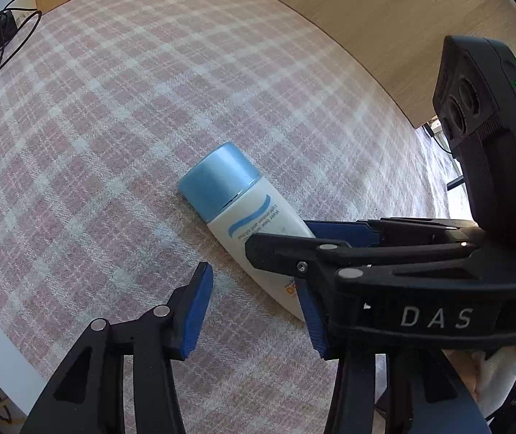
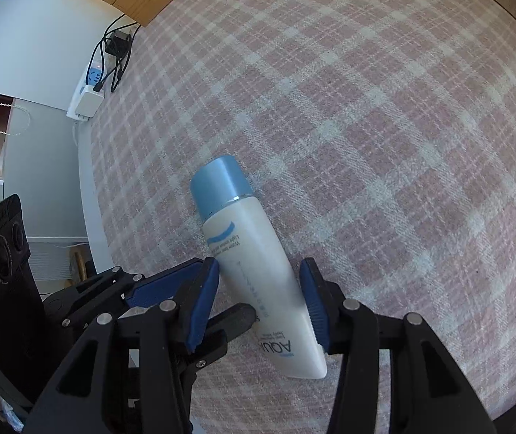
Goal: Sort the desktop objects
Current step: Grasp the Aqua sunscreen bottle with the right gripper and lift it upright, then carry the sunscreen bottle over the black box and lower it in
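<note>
The right tool (image 2: 259,303) points steeply down at a white bottle (image 2: 254,253) that lies flat on the pink checked cloth (image 2: 402,144) covering the table (image 2: 85,181). The bottle's body runs between this tool's two blue pads (image 2: 314,307), and each pad sits against one side of it, so the tool grips the bottle at a middling width. The pale blue cap (image 2: 220,184) points forward, beyond the fingertips, and the flat base end lies back toward the tool's body.

The left tool (image 1: 254,311) comes in from the right tool's left, crossing under it. Its jaws stand apart with only cloth between them. The bottle's base end lies just beside its right-hand pad (contact there is too close to judge). One black fingertip (image 2: 238,320) of the left tool overlaps the bottle's lower body in the right wrist view.

Far ahead and to the left of the right tool, a white power strip (image 2: 89,97) with black cables sits at the cloth's edge.
</note>
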